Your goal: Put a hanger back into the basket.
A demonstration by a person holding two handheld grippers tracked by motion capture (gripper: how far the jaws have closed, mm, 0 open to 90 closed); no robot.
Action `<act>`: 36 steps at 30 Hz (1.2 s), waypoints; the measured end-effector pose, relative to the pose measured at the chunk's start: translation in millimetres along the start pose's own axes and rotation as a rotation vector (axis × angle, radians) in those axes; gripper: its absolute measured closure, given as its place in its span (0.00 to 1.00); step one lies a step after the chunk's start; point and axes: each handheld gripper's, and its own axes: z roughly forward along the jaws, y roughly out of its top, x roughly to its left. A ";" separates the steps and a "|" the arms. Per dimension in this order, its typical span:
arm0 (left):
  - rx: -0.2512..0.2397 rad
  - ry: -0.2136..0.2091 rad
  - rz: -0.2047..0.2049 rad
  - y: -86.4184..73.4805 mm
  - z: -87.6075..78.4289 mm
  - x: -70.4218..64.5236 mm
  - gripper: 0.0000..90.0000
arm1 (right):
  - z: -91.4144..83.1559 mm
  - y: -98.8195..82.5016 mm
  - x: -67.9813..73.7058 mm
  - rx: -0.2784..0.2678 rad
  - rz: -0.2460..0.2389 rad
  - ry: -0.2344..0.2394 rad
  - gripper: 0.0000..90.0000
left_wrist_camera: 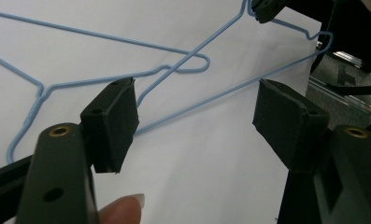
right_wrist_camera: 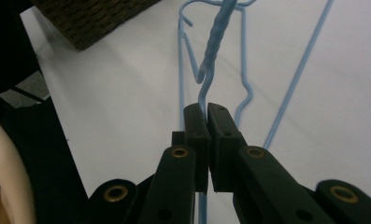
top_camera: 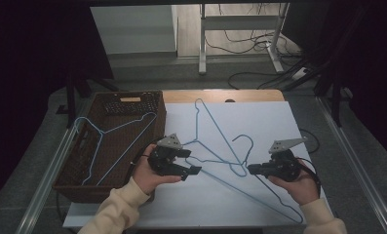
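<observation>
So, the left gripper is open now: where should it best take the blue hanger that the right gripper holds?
Probably the long straight bottom wire of the held hanger, from the left gripper side: it passes bare between the open jaws.

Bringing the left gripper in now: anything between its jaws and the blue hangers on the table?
Nothing visible. The left gripper is open, with bare table up to the hangers.

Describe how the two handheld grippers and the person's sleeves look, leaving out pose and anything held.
Both the left gripper and the right gripper are black, with two flat rectangular jaws, brass-coloured rivets and a grey three-cornered plate on top. A black cable trails from each. The sleeves are cream-coloured with ribbed cuffs.
</observation>
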 end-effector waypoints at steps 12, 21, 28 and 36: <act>0.028 -0.017 0.023 5.7 25.5 -4.5 0.36 | -5.1 0.3 1.4 -0.015 -0.002 0.029 0.97; 0.055 -0.018 0.047 9.8 48.0 -5.3 0.38 | -3.3 -0.2 0.7 -0.012 -0.001 0.035 0.97; 0.054 -0.043 0.040 10.7 63.0 -4.5 0.38 | -2.7 -1.9 -1.4 -0.006 0.007 0.044 0.97; 0.045 -0.041 0.055 10.5 76.3 0.2 0.42 | -1.5 -1.9 -1.4 -0.004 0.001 0.055 0.97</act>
